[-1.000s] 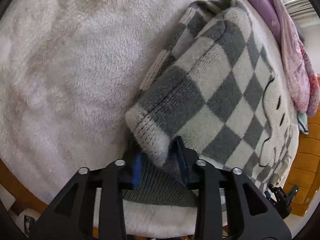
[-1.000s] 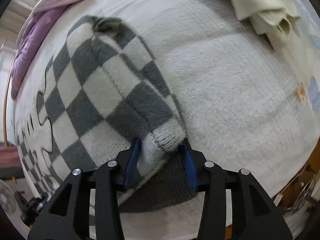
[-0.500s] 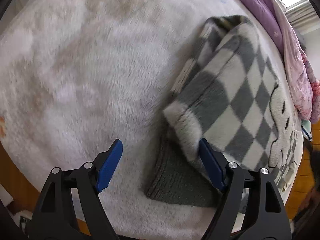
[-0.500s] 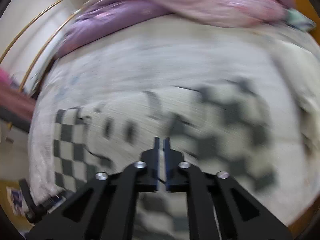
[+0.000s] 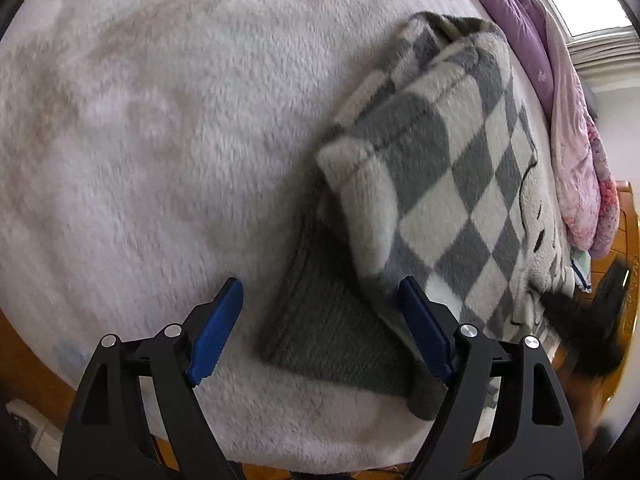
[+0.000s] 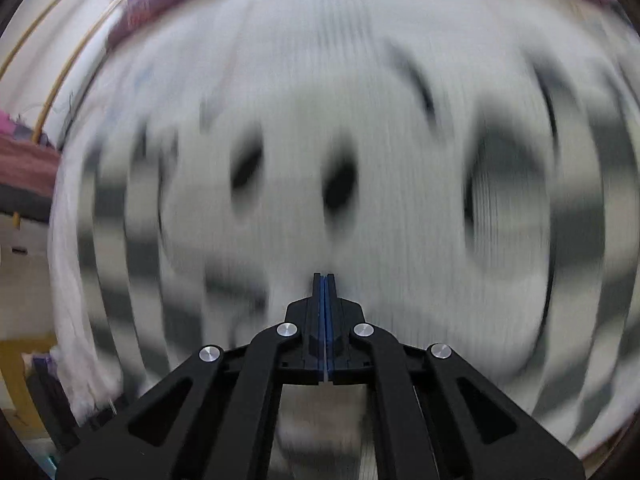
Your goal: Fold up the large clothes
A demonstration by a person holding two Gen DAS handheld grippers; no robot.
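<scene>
Your checkered sweater lies on the bed with a sleeve already folded over its body, your left gripper spread and empty, your right gripper clenched on nothing, so further folds likely remain

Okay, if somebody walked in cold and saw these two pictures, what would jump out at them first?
The grey-and-white checkered sweater, folded on the fluffy white blanket, fills the right of the left wrist view, its dark ribbed hem lying between the open blue pads of the left gripper. The right wrist view is heavily blurred, with only the right gripper sharp, shut on nothing over smeared checks.
</scene>
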